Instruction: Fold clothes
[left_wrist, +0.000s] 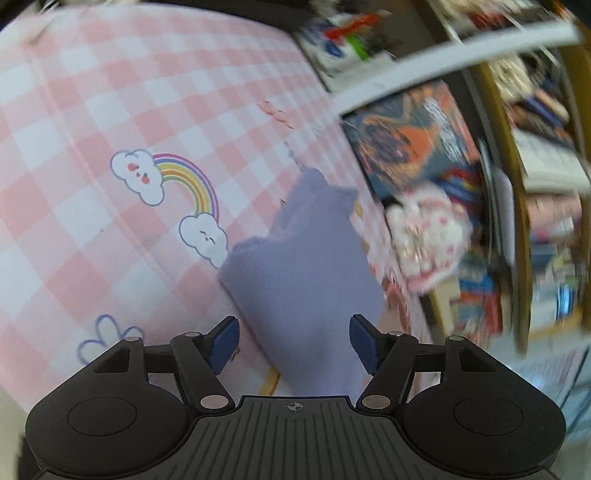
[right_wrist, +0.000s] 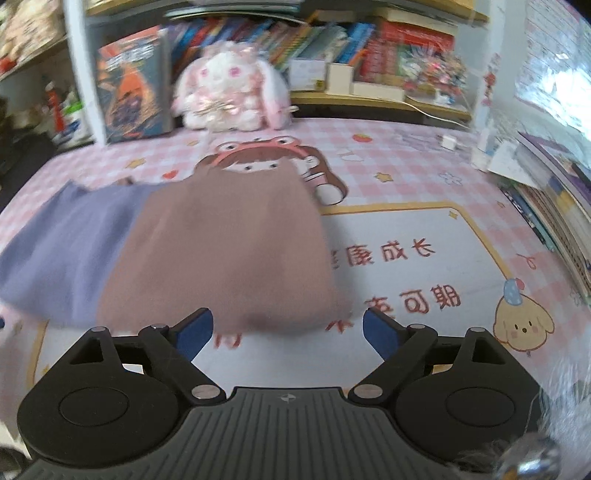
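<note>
Both grippers gape wide, holding nothing: the left gripper (left_wrist: 291, 341) over the purple cloth (left_wrist: 306, 280), the right gripper (right_wrist: 288, 332) just short of the brown cloth (right_wrist: 229, 251) mid-table (right_wrist: 424, 229).

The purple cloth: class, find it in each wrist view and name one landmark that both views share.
Left wrist: purple cloth at lower centre, running between the open left gripper fingers.
Right wrist: purple cloth at left, partly under the brown cloth.
Shared landmark: the white-and-pink plush rabbit.
</note>
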